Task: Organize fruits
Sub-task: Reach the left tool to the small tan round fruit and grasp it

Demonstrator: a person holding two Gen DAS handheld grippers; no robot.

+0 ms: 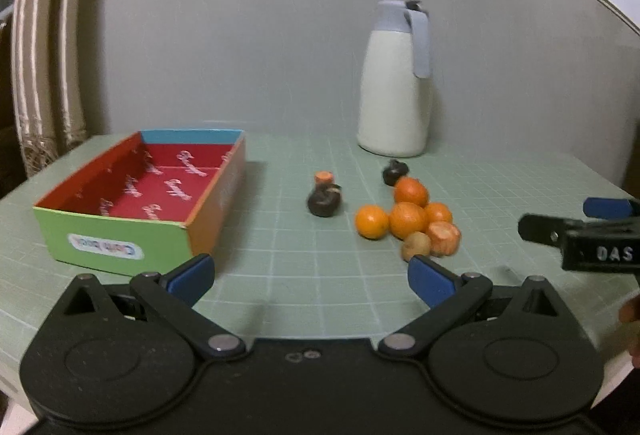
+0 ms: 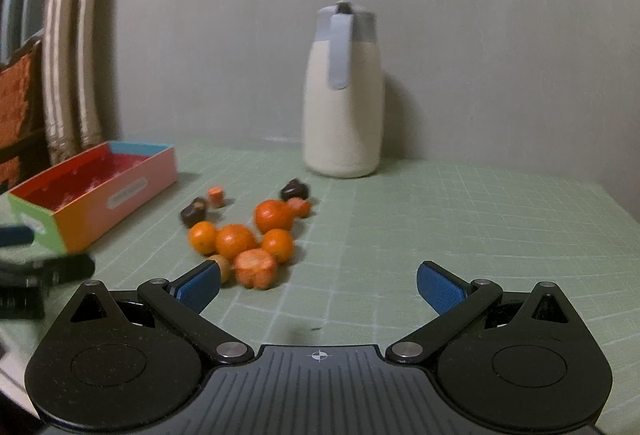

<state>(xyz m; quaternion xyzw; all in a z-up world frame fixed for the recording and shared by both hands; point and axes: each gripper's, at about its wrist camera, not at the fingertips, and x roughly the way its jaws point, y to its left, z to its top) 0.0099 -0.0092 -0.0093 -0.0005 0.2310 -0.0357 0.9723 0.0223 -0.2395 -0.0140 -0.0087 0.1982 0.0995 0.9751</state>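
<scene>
i am over a pale green cutting mat [image 1: 320,275] with a white grid, set on a table against a plain grey wall [image 1: 240,35]; striped beige curtains [image 1: 44,55] hang off to my left. a cream thermos jug [image 1: 394,83] with a grey-blue lid and handle stands at the back of the mat, far ahead of both claws.

the multicoloured cardboard box [image 1: 120,239], red inside with white script i cannot read, sits ahead and left of my left gripper [image 1: 312,281]. its green front wall carries a white oval label, blurred and upside down. the right gripper [image 2: 318,285] shows the letters "das" on its black body when seen from the left wrist.

both claws are spread wide and hold nothing, touching nothing. the fruit lies loose ahead: a cluster of oranges [image 1: 408,219], with a brownish fruit [image 1: 416,245] and a cut orange piece [image 1: 444,237] at its near edge, just beyond my left claw's right fingertip. two dark fruits [image 1: 324,201] and a small orange stub [image 1: 323,177] lie apart, between the cluster and the box. from the right wrist the cluster [image 2: 236,241] sits just past the left fingertip.
</scene>
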